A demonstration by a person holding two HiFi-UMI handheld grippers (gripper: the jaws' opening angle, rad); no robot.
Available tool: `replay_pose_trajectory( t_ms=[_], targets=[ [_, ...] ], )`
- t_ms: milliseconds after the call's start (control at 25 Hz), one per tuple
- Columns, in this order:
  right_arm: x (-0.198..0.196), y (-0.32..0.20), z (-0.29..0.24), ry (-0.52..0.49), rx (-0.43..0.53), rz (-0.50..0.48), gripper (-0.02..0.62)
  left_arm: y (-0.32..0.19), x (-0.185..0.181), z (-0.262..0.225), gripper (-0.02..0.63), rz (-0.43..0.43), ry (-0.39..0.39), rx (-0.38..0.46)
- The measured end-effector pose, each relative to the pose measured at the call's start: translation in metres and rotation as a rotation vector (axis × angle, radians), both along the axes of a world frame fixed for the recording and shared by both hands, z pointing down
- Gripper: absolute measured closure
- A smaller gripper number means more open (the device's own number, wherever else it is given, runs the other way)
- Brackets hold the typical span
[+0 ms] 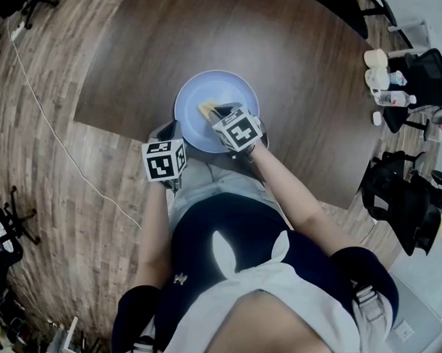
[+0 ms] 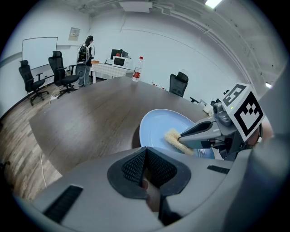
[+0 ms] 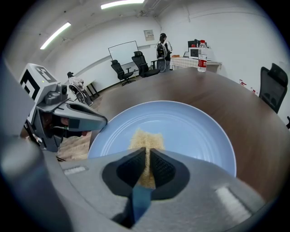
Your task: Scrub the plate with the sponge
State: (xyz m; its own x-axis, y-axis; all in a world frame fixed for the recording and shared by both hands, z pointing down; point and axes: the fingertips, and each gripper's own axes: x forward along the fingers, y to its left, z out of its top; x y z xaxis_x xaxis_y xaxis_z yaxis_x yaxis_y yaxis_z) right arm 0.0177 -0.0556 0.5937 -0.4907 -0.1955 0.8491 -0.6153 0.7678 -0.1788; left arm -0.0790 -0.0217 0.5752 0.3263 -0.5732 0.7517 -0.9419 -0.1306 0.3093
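at the 6 o'clock edge of the dark brown wooden table (image 1: pixel 304 74), the right gripper (image 3: pixel 148 167), clamped on the yellow fibrous sponge (image 3: pixel 146 138), presses it mid-face on the pale blue round plate (image 3: pixel 195 131), so scrubbing looks under way with the rim left, while the left gripper (image 2: pixel 146 168) waits closed and empty at the plate's 7 o'clock.

White walls (image 2: pixel 158 54), a whiteboard (image 2: pixel 40 50), black office chairs (image 2: pixel 61 70) and plank floor (image 1: pixel 33 165) surround a dark wooden table (image 1: pixel 283 58).

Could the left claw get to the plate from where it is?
Likely yes: the plate lies right beside the left claw, nothing between. The right claw holds the sponge mid-plate, leaving that rim free.
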Motion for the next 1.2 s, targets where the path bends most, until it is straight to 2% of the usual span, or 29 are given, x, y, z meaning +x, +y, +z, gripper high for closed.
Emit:
replay_pose_trajectory(
  t_ms=[1200],
  targets=[
    [0.041, -0.027, 0.000, 0.066, 0.048, 0.116, 0.568, 0.001, -0.001, -0.001, 0.600, 0.006, -0.005, 0.002]
  ],
)
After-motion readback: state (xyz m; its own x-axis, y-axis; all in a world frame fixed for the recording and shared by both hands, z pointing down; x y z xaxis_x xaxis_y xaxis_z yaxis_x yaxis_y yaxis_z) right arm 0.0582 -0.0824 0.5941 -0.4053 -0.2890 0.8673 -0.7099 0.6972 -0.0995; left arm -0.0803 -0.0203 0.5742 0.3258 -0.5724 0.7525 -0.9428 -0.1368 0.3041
